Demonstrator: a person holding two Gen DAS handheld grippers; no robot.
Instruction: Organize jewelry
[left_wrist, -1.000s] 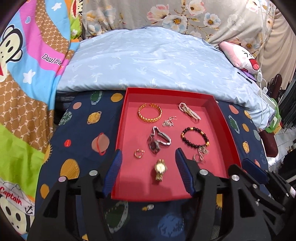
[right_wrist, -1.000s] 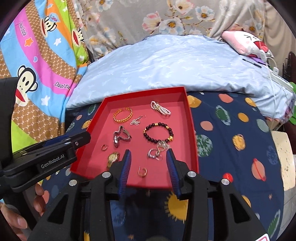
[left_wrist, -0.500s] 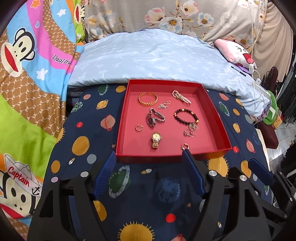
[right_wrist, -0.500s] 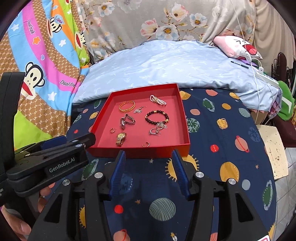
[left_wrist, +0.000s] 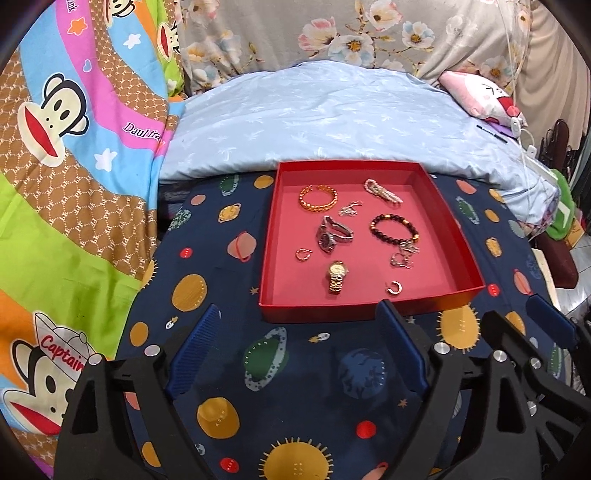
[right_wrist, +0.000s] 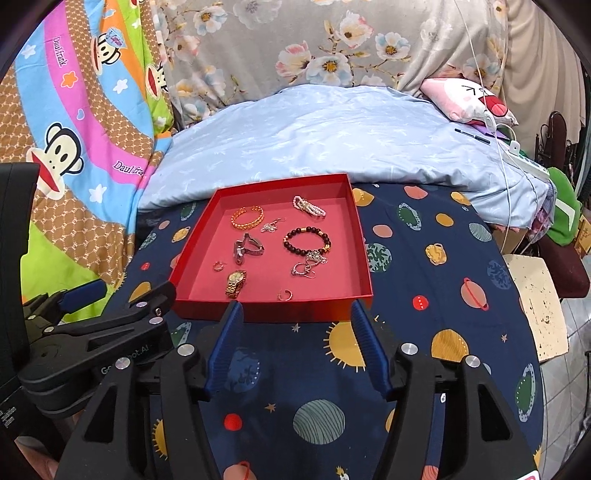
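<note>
Left gripper (left_wrist: 299, 345) jaws spread wide, holding nothing, hovering over planet-print cloth (left_wrist: 295, 406) just short of tray's near wall. Right gripper (right_wrist: 295, 339) likewise wide apart, empty, near edge of red tray (right_wrist: 273, 312) at 12 o'clock. Jewelry all inside tray: gold watch (right_wrist: 235, 282) nearest, small hoop (right_wrist: 285, 294) at 1 o'clock, dark bead bracelet (right_wrist: 306, 240) beyond. Open cloth at 3 o'clock of tray.
</note>
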